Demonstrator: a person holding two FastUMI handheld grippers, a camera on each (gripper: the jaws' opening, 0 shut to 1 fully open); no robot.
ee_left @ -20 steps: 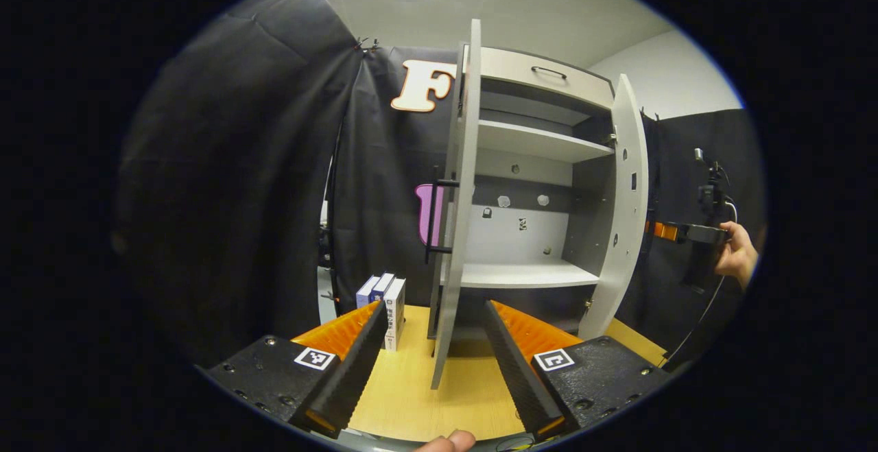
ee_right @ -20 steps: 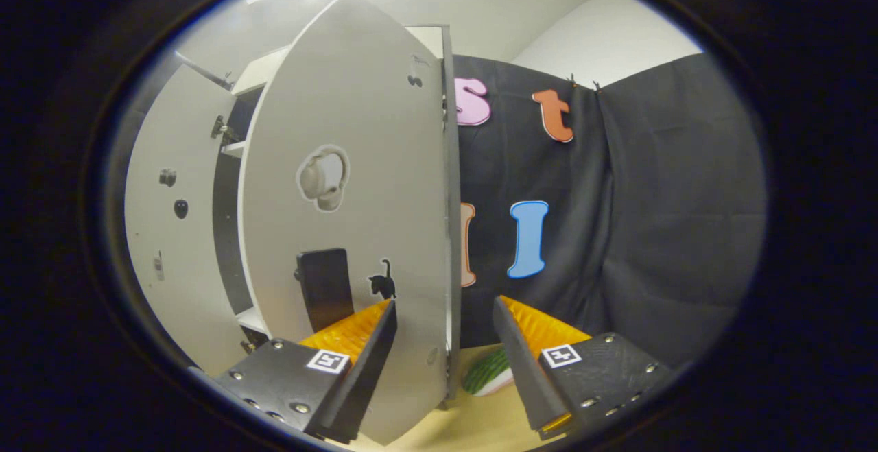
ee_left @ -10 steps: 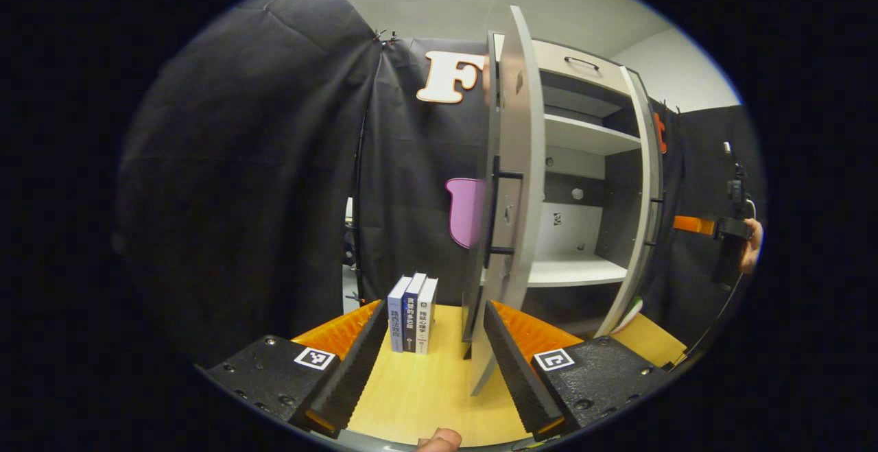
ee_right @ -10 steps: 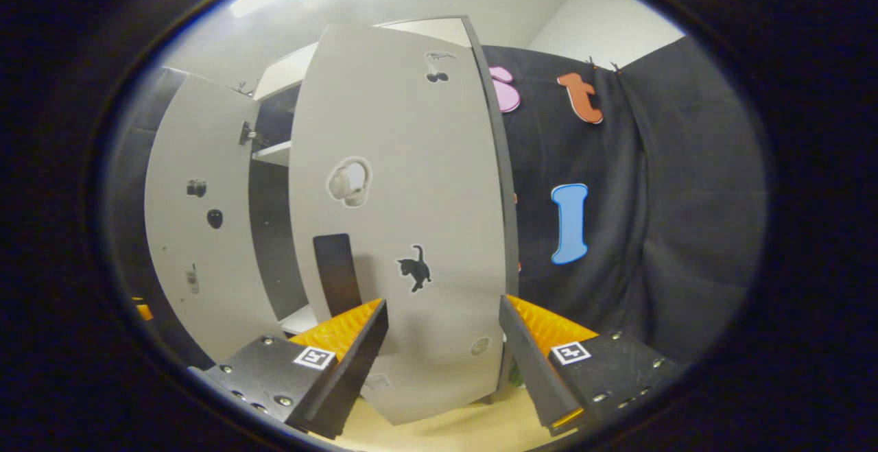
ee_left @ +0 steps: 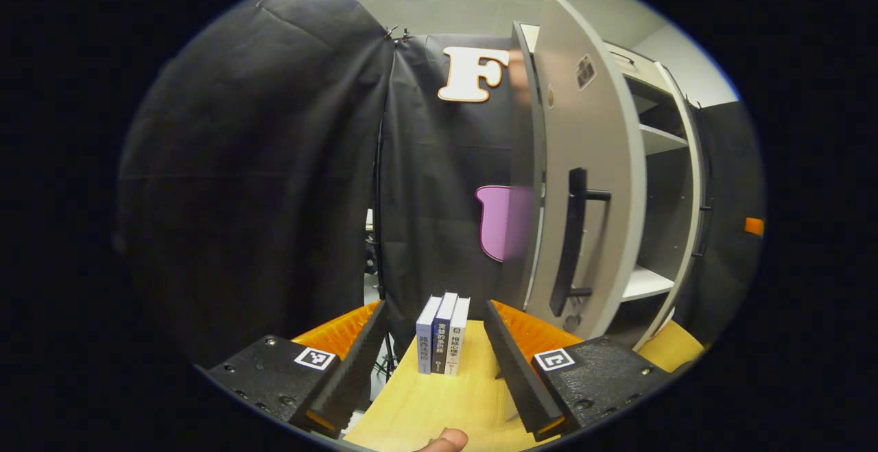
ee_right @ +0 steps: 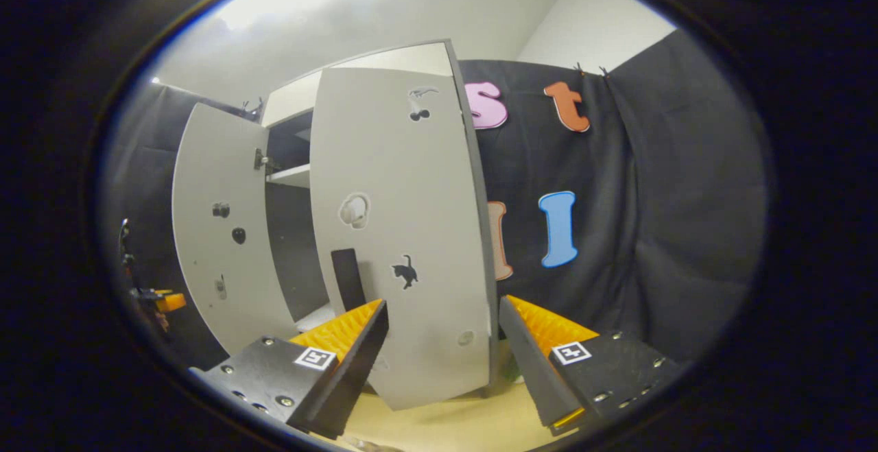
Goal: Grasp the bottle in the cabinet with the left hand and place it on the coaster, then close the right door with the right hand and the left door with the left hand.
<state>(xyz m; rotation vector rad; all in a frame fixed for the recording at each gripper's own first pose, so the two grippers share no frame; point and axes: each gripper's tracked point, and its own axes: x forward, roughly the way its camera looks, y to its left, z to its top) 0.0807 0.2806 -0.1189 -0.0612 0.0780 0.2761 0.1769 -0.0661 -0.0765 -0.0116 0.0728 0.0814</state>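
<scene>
The cabinet [ee_left: 658,164] stands on the tabletop [ee_left: 439,397] with both doors ajar; the shelves in sight are bare, so the bottle step looks done, though bottle and coaster are out of sight; closing is what is left. The right door [ee_right: 405,232] faces the right claw [ee_right: 442,342], spread wide and empty; the left door [ee_left: 590,164] is beside the left claw [ee_left: 432,349], equally wide; books [ee_left: 442,335] stand near its path.

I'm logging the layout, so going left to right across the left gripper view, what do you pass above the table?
Black cloth wall → three upright books → left door with its black handle → open cabinet shelves.
</scene>
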